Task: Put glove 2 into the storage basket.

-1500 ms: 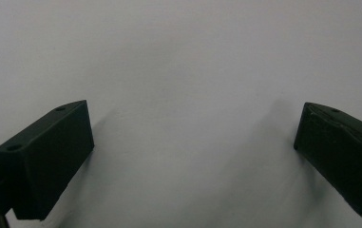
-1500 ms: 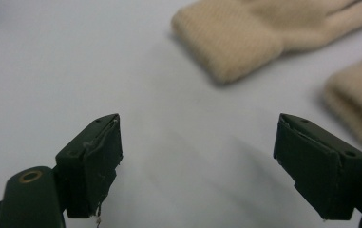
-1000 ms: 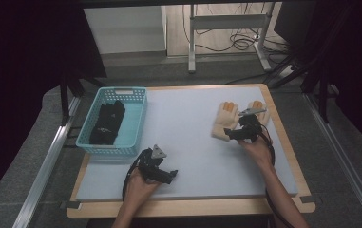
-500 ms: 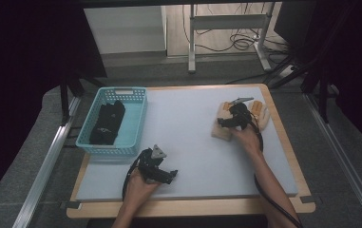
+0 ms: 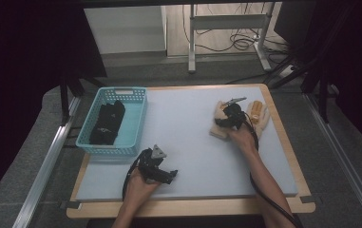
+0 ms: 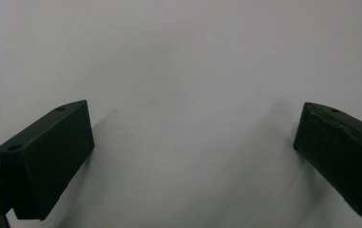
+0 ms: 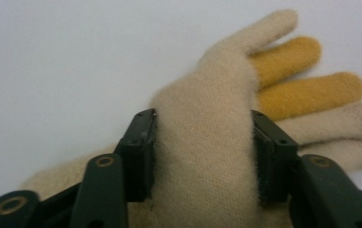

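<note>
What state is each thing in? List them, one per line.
Right tool: jaws have just been closing, shut on the cream glove.
Cream glove: pinched, lying flat on the table.
Left tool: open, nothing between its jaws.
Blue basket: upright, black cloth inside.

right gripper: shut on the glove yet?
Shut on it. The right gripper has just been closing; both pads press the bunched cream glove between them.

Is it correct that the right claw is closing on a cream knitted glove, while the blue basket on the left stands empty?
Not quite. The high view shows the blue basket holds black fabric; it is not empty. The right claw has indeed just been closing on the cream knitted glove.
</note>
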